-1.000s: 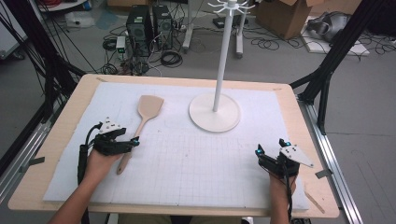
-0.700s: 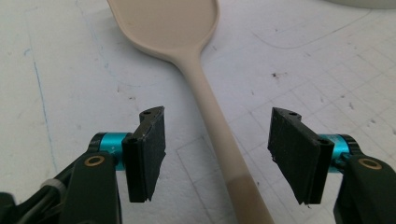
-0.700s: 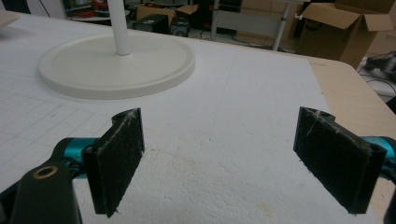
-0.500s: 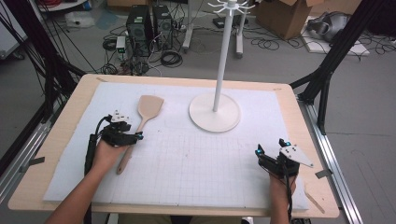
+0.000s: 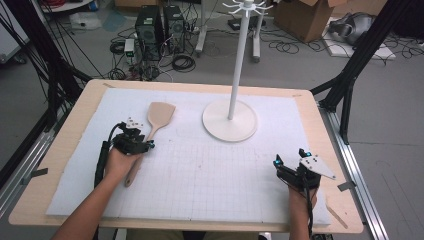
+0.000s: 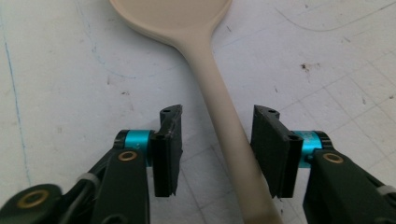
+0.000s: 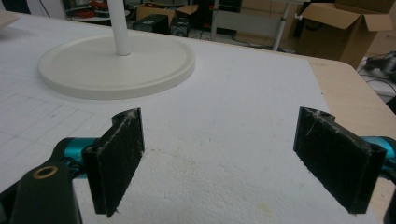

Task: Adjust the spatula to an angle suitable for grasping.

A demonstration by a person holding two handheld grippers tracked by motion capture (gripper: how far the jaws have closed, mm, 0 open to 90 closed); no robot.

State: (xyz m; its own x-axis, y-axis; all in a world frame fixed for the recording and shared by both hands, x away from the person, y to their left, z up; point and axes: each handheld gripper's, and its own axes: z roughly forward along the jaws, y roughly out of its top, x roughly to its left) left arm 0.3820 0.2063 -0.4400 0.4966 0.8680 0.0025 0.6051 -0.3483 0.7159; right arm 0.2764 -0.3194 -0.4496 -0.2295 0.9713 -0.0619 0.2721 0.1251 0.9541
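Status, all positions taken off the white stand (image 5: 229, 119), near to far.

Right gripper (image 5: 292, 172): parked at the near edge of the foam mat (image 5: 210, 175), nearer than the stand's base and to its right. Jaws spread wide, nothing between them but bare mat. Idle, by the look of it.

Left gripper (image 5: 134, 144): left of the stand and nearer than its base, poised over the handle of the wooden spatula (image 5: 150, 134). In the left gripper view (image 6: 216, 151), jaws partly open and straddling the handle (image 6: 229, 140), right pad close to or just brushing it, left pad clearly apart. Not clamped; no hold yet.

Spatula: flat on the mat, left of the stand's base and apart from it, blade pointing to the far side, handle running back toward the person.

Stand: upright on its round base, pole rising to a ring of hooks (image 5: 247, 6) at the top. Hooks bare.

Progress estimate: early. Approach and alignment on the handle done. Left, judging from the layout: close on the handle, lift, carry over to the stand, probably hang on a hook. Hanging hole in the handle end not discernible.
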